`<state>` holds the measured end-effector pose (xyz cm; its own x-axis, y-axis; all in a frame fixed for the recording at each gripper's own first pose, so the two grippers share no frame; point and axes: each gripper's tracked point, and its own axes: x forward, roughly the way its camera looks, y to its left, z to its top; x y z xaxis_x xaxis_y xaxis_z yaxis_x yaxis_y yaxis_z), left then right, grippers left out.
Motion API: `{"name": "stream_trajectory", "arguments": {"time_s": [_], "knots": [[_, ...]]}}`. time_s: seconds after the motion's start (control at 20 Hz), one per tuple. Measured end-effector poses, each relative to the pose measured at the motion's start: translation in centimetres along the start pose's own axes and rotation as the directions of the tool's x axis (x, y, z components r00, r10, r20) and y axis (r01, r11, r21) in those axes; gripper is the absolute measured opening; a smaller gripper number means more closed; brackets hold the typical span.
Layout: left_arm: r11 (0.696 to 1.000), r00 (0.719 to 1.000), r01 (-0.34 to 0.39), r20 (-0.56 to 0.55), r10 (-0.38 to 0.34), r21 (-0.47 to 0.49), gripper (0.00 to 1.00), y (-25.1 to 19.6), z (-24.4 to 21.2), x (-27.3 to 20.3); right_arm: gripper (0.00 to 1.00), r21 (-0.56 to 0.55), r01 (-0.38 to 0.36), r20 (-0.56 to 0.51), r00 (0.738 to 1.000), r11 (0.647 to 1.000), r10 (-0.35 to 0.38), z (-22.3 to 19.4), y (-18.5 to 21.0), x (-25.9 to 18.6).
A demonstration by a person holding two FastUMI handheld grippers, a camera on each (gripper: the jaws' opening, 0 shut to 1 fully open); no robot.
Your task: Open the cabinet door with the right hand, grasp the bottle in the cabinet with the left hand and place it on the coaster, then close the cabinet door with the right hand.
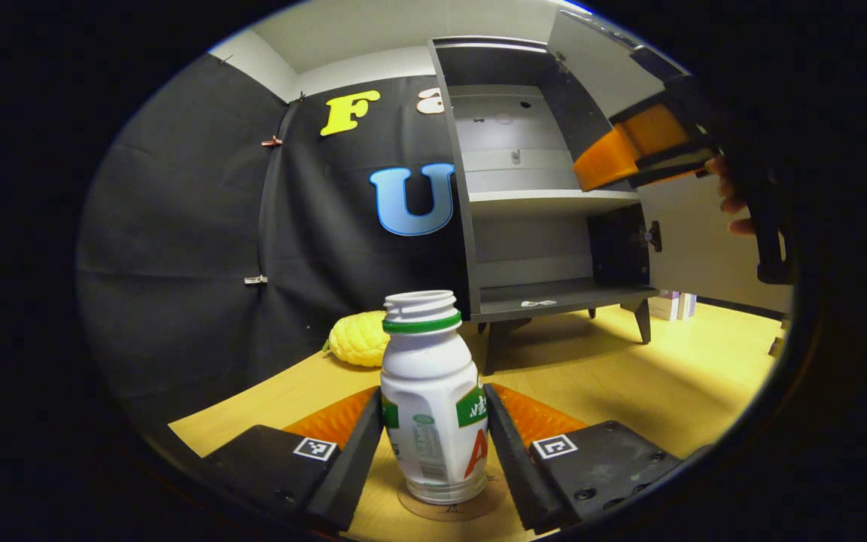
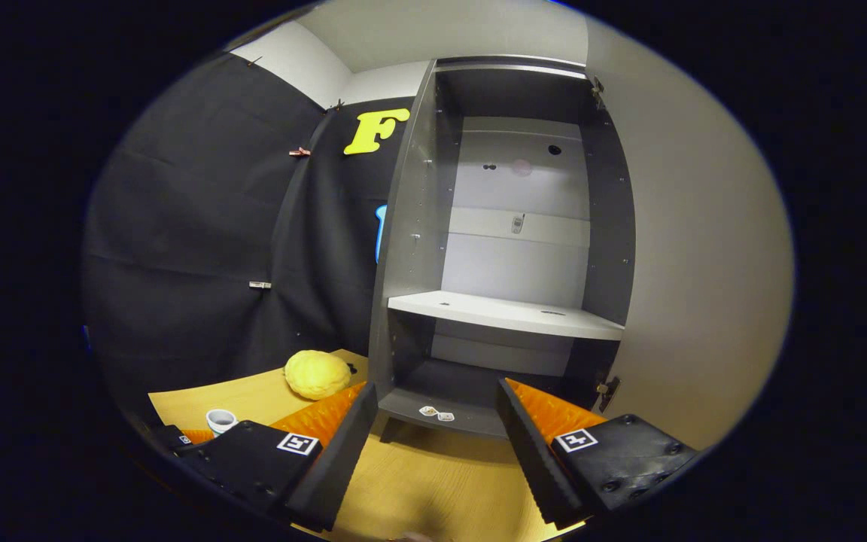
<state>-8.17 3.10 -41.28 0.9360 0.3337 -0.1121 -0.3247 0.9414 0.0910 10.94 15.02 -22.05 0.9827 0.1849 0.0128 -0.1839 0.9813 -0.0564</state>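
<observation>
Bottle, red letter A, on coaster

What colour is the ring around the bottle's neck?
Green, on the white bottle; the ring shows best in the left gripper view.

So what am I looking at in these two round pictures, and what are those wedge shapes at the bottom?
Each picture comes from a camera riding on hand-held tongs; the wedges are their two fingers. In the left gripper view, the left tongs bracket a bottle standing on a coaster on the table, fingers close alongside it; whether they press it is unclear. Behind are a yellow toy, the cabinet with its door open, and the right tongs in a hand. In the right gripper view, the right tongs are open, facing the cabinet.
</observation>
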Motion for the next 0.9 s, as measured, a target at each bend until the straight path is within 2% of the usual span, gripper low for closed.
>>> {"name": "stream_trajectory", "arguments": {"time_s": [0.05, 0.1, 0.15, 0.3, 0.55, 0.7, 0.9], "knots": [[1.000, 1.000, -0.001, 0.009, 0.001, 0.012, 0.82, 0.1, 0.1, -0.1, 0.98, -0.002, 0.002, 0.000, 1.000, 1.000, -0.002, 0.1, 0.1, 0.0], [1.000, 1.000, 0.001, 0.017, -0.001, 0.023, 0.93, -0.1, 0.4, 0.0, 0.98, -0.005, 0.003, -0.001, 1.000, 1.000, -0.003, 0.2, 0.1, 0.1], [1.000, 1.000, 0.000, 0.022, -0.001, 0.031, 0.96, 0.1, 0.7, 0.0, 0.98, -0.008, 0.006, -0.005, 1.000, 1.000, -0.006, 0.3, 0.1, 0.1], [0.999, 0.999, 0.005, 0.032, -0.007, 0.046, 0.96, 0.1, 1.9, 0.2, 0.98, -0.010, 0.014, -0.002, 1.000, 1.000, -0.014, 1.2, 0.2, -0.1], [0.995, 0.997, -0.023, 0.069, 0.016, 0.097, 0.96, 1.5, 6.8, 0.7, 0.98, -0.049, 0.062, 0.013, 0.998, 0.997, -0.061, 4.6, -1.3, -0.9], [0.992, 0.991, 0.006, 0.130, -0.022, 0.123, 0.96, 1.4, 12.2, 0.5, 0.98, -0.042, 0.087, 0.001, 0.996, 0.995, -0.087, 7.4, -2.3, -1.9], [0.991, 0.987, 0.063, 0.140, -0.079, 0.119, 0.96, 0.8, 18.3, -1.3, 0.98, -0.060, 0.071, -0.005, 0.997, 0.996, -0.072, 12.0, -3.2, -4.6]]}}
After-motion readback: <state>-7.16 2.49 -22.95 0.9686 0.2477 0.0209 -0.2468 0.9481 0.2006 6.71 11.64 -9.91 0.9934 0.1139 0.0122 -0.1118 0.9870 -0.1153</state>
